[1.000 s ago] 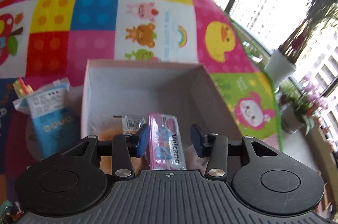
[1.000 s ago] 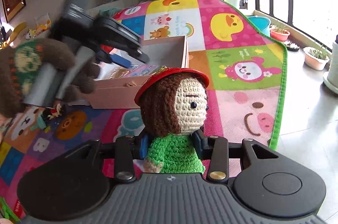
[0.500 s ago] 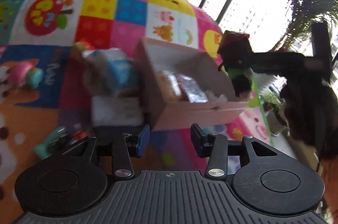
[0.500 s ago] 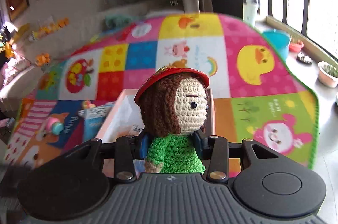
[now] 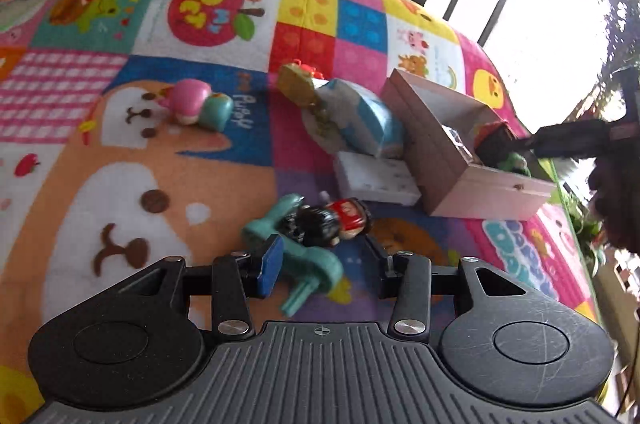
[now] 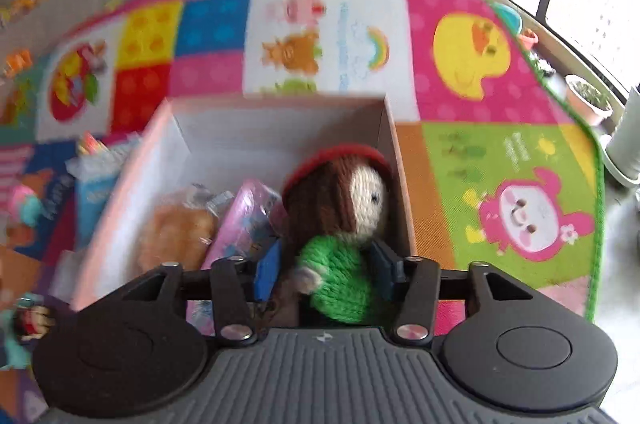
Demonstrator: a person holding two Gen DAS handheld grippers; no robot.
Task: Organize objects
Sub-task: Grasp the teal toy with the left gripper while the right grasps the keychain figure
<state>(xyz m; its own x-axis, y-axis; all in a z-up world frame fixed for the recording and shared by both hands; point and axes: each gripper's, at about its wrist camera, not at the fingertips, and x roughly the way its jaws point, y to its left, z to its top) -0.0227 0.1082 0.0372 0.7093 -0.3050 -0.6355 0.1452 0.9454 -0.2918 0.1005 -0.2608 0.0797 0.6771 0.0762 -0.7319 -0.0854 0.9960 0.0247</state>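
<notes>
Over the pink box (image 6: 400,184), my right gripper (image 6: 326,270) is opening its fingers around the knitted doll (image 6: 340,224), soft and light, best pinched at its green body. A second ago it hung clamped outside the box. My left gripper (image 5: 326,264), half open and empty, now hovers over the toy scooter (image 5: 308,236).

My left gripper (image 5: 326,262) and right gripper (image 6: 325,266) are black, ribbed-bodied, with blue pads (image 5: 269,261) and silver screws (image 5: 405,326).
</notes>
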